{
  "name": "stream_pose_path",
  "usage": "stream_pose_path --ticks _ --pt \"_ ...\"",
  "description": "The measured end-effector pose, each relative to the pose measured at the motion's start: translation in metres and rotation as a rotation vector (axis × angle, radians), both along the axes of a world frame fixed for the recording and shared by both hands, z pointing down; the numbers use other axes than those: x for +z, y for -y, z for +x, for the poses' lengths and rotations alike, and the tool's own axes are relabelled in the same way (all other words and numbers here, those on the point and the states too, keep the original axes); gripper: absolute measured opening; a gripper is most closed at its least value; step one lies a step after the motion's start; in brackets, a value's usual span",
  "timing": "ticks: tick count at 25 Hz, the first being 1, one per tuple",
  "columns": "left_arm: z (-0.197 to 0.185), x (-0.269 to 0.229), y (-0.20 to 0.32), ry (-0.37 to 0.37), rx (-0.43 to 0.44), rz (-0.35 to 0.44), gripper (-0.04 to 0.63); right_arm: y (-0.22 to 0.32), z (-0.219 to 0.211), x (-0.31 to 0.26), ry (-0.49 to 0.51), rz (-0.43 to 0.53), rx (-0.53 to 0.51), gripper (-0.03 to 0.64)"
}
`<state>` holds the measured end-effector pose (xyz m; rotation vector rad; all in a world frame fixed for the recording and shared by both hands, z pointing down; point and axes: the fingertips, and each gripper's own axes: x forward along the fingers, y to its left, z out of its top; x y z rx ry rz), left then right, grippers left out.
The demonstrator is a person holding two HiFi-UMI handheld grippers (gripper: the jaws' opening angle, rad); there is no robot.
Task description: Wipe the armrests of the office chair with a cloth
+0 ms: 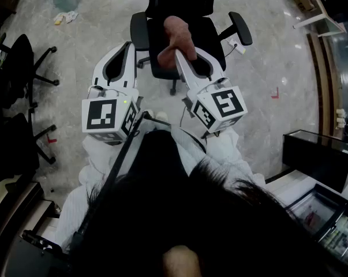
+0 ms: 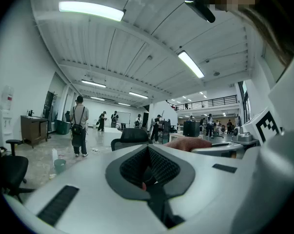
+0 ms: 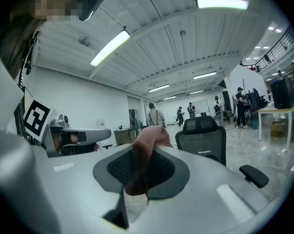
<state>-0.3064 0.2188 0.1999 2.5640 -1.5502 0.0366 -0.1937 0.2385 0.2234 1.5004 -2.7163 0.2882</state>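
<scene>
So I had the right gripper [image 1: 181, 55] clamped on the pink cloth [image 1: 176, 34], held up in front of the office chair [image 1: 211, 33], roughly midway between its two armrests [image 1: 242, 27] and touching neither. The left gripper [image 1: 127, 46] was pinched fully together on nothing, just beside the right one.
</scene>
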Motion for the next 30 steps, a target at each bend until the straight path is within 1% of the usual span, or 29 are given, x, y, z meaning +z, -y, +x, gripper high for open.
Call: stream_pose_path --ticks 4,11,21,24,26,30 --pt "0.000 0.005 -0.004 0.006 0.021 -0.002 0.003 -0.002 -0.002 0.002 -0.002 -0.001 0.003 0.054" --pt "0.003 0.003 -0.003 0.001 0.013 -0.014 0.003 -0.001 0.002 0.002 0.000 -0.003 0.003 0.054" --pt "0.005 0.018 0.007 -0.005 -0.034 -0.048 0.003 0.011 0.018 0.014 0.048 -0.049 0.003 0.057" --pt "0.009 0.028 0.017 -0.002 -0.056 -0.058 0.003 0.025 0.028 0.026 0.039 -0.060 -0.006 0.058" --pt "0.010 0.035 0.024 0.006 -0.068 -0.071 0.003 0.041 0.031 0.034 0.013 -0.073 -0.017 0.058" --pt "-0.005 0.053 0.046 0.012 -0.097 -0.114 0.003 0.093 0.026 0.056 -0.063 -0.101 -0.042 0.058"
